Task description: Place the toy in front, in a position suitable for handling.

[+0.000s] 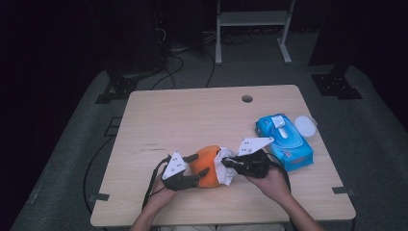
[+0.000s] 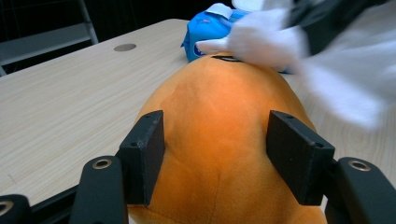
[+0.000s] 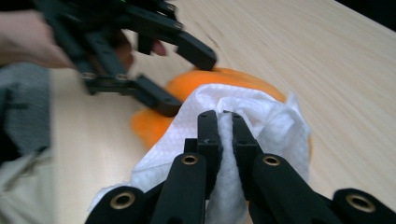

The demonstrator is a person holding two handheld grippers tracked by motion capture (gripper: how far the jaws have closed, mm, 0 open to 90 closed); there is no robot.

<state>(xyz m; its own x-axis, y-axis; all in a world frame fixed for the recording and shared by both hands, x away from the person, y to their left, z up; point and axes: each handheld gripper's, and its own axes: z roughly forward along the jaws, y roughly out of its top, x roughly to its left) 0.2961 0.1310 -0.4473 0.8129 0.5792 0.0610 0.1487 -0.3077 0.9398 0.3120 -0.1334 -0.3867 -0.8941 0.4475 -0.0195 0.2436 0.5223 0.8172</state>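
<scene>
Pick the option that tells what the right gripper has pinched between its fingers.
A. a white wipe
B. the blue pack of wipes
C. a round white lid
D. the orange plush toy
A: in the right gripper view the right gripper has its fingers closed on a crumpled white wipe, which lies against the orange plush toy.

Orange plush toy (image 1: 206,165) on table; crumpled white wipe (image 1: 226,169) draped against it.
</scene>
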